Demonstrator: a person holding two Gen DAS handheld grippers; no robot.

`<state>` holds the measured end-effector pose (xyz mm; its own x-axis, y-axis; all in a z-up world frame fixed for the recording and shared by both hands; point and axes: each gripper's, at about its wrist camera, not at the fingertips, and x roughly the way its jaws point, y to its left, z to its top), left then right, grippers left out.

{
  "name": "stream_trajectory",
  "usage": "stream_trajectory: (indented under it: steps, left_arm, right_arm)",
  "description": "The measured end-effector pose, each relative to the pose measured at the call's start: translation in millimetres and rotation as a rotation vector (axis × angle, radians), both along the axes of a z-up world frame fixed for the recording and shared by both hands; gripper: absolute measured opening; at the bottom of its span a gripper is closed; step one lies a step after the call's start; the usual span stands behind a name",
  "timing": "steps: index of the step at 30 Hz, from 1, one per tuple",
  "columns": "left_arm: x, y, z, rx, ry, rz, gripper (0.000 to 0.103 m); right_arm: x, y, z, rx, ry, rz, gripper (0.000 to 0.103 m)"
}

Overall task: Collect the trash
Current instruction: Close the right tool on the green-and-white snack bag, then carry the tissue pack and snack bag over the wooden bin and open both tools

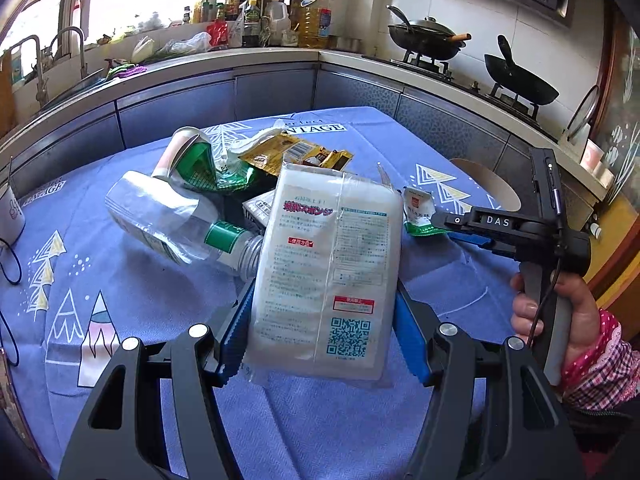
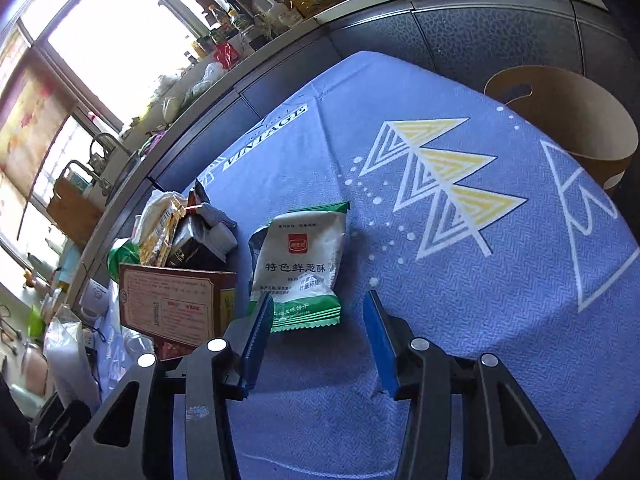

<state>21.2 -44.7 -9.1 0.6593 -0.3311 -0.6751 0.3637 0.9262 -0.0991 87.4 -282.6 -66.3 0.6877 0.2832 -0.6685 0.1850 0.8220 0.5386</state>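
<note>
My left gripper (image 1: 322,300) is shut on a white sponge pack (image 1: 328,264) with Japanese print and a QR code, held above the blue tablecloth. Behind it lies a trash heap: a clear plastic bottle (image 1: 168,216) with a green label, a paper cup (image 1: 176,152), a yellow wrapper (image 1: 296,152). My right gripper (image 2: 318,304) is open, low over the cloth, its fingers on either side of the lower end of a white and green snack packet (image 2: 302,264). That packet (image 1: 418,212) and the right gripper (image 1: 460,222) also show in the left wrist view.
A brown round bin (image 2: 568,120) stands past the table's far right edge. A red-brown box (image 2: 172,304) and crumpled wrappers (image 2: 192,232) lie left of the packet. A white mug (image 1: 10,212) sits at the table's left edge. Kitchen counter and stove with woks (image 1: 520,76) lie behind.
</note>
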Motion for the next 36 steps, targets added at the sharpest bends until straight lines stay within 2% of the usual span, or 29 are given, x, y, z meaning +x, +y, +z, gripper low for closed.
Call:
stream_trajectory:
  steps: [4, 10, 12, 13, 14, 22, 27, 28, 29, 32, 36]
  left_arm:
    - [5, -9, 2, 0.017, -0.001, -0.006, 0.062]
    - [7, -20, 1, 0.035, 0.002, -0.018, 0.062]
    - [7, -22, 0, 0.039, 0.002, -0.018, 0.062]
    - [7, -22, 0, 0.041, 0.002, -0.018, 0.062]
    - [7, -22, 0, 0.042, 0.002, -0.016, 0.062]
    - [10, -16, -3, 0.039, 0.016, -0.006, 0.062]
    - [9, -18, -6, 0.038, 0.017, -0.011, 0.062]
    - [9, -18, -6, 0.040, 0.015, -0.012, 0.062]
    - [9, -19, -6, 0.044, 0.013, -0.012, 0.062]
    - [11, -20, -3, 0.051, 0.008, -0.015, 0.062]
    - [21, -32, 6, 0.055, -0.006, -0.049, 0.062]
  right_arm:
    - [4, -2, -1, 0.052, -0.007, -0.016, 0.046]
    - [6, 10, 1, -0.042, -0.012, -0.014, 0.042]
    - [6, 16, 2, -0.081, -0.010, -0.008, 0.038]
    - [6, 17, 1, -0.080, -0.006, 0.000, 0.030]
    - [6, 17, -1, -0.058, -0.001, 0.010, 0.025]
    - [4, -4, -15, 0.193, 0.030, -0.036, 0.026]
    - [12, 1, -15, 0.222, 0.043, -0.031, 0.026]
    - [13, 3, -14, 0.207, 0.042, -0.026, 0.021]
    - [16, 7, -14, 0.191, 0.050, -0.016, 0.011]
    - [16, 9, -19, 0.217, 0.055, -0.008, 0.008]
    - [5, -4, -4, 0.181, 0.001, -0.045, 0.008]
